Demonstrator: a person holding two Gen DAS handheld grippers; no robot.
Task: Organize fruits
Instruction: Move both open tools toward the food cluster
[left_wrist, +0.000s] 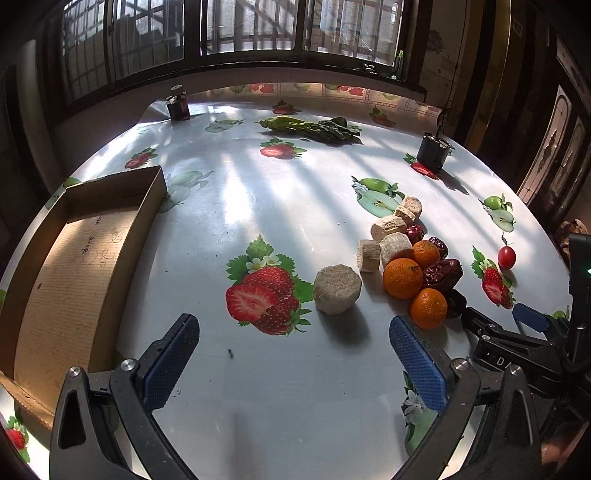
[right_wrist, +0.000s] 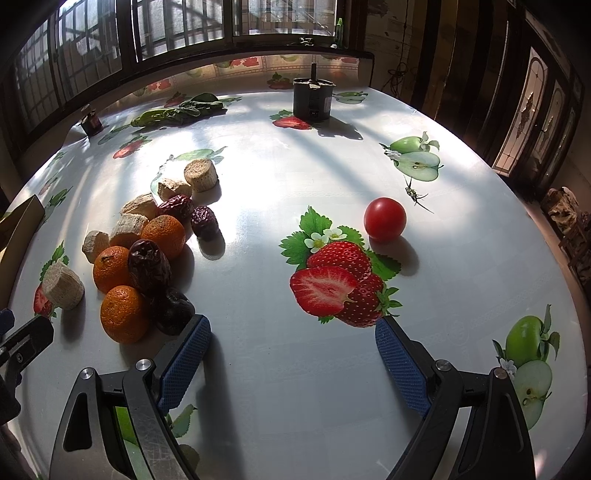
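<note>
A pile of fruit lies on the table: three oranges (left_wrist: 402, 277) (right_wrist: 123, 314), dark red dates (left_wrist: 442, 274) (right_wrist: 149, 266) and pale sugarcane chunks (left_wrist: 337, 289) (right_wrist: 62, 282). A cherry tomato (left_wrist: 506, 257) (right_wrist: 384, 219) lies apart to the right. An empty cardboard box (left_wrist: 79, 258) sits at the left. My left gripper (left_wrist: 293, 354) is open and empty, just in front of the nearest sugarcane chunk. My right gripper (right_wrist: 293, 354) is open and empty, right of the pile; it also shows in the left wrist view (left_wrist: 498, 321).
Green leafy vegetables (left_wrist: 314, 127) (right_wrist: 177, 110) lie at the far side. A dark cylindrical device (left_wrist: 432, 149) (right_wrist: 313, 99) stands at the back right and a small dark jar (left_wrist: 178, 107) (right_wrist: 91, 123) at the back left. The tablecloth carries printed fruit.
</note>
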